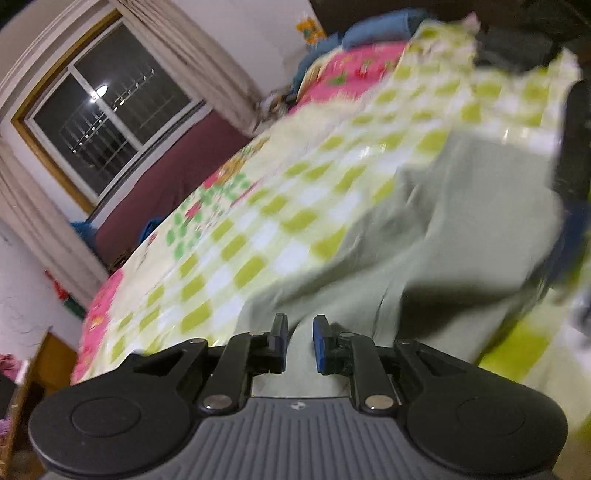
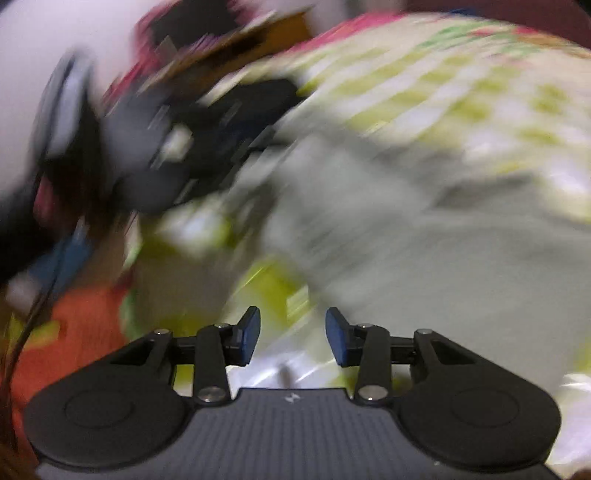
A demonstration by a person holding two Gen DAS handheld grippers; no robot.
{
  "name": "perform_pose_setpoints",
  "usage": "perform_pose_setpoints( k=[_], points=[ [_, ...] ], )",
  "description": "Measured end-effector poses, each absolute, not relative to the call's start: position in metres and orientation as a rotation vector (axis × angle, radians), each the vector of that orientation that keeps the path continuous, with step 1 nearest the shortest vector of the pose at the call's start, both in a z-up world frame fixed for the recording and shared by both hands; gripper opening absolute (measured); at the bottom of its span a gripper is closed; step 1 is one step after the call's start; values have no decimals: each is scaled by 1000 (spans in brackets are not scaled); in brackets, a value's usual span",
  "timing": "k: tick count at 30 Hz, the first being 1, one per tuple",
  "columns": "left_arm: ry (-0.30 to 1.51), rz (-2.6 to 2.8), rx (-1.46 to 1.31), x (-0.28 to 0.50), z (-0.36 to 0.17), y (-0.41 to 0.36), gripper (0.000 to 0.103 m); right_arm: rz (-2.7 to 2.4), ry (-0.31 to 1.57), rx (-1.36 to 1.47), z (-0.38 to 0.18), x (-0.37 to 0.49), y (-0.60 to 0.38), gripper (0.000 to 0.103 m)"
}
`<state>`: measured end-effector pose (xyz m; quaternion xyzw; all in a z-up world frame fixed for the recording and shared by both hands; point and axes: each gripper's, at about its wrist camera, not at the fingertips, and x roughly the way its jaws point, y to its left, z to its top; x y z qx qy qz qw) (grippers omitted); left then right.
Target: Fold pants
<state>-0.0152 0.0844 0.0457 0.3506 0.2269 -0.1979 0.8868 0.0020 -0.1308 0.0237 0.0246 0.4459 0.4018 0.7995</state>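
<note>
Pale grey-green pants (image 1: 461, 229) lie on a bed with a green-and-white checked sheet (image 1: 280, 206). My left gripper (image 1: 300, 341) sits low over the pants' near edge; a strip of the cloth runs between its narrowly parted blue pads. My right gripper (image 2: 293, 338) is open and empty, just off the pants (image 2: 424, 240), over the sheet. Both views are blurred by motion. The other gripper (image 2: 207, 140) shows as a dark shape at the upper left of the right wrist view.
A window with curtains (image 1: 110, 107) and a maroon wall panel (image 1: 177, 184) stand beyond the bed's far side. Pink floral bedding (image 1: 351, 70) and blue pillows (image 1: 384, 27) lie at the head. A wooden cabinet (image 1: 48, 365) stands at lower left.
</note>
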Motion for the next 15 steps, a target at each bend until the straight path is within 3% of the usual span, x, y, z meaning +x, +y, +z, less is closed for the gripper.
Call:
perform_pose_setpoints(
  k=[4, 9, 15],
  points=[
    [472, -503, 725, -9, 39, 61, 38, 589, 896, 113, 24, 38, -185, 42],
    [621, -564, 870, -13, 3, 65, 38, 315, 998, 51, -17, 80, -222, 37],
    [645, -569, 951, -32, 11, 75, 40, 321, 904, 42, 14, 68, -219, 43]
  ],
)
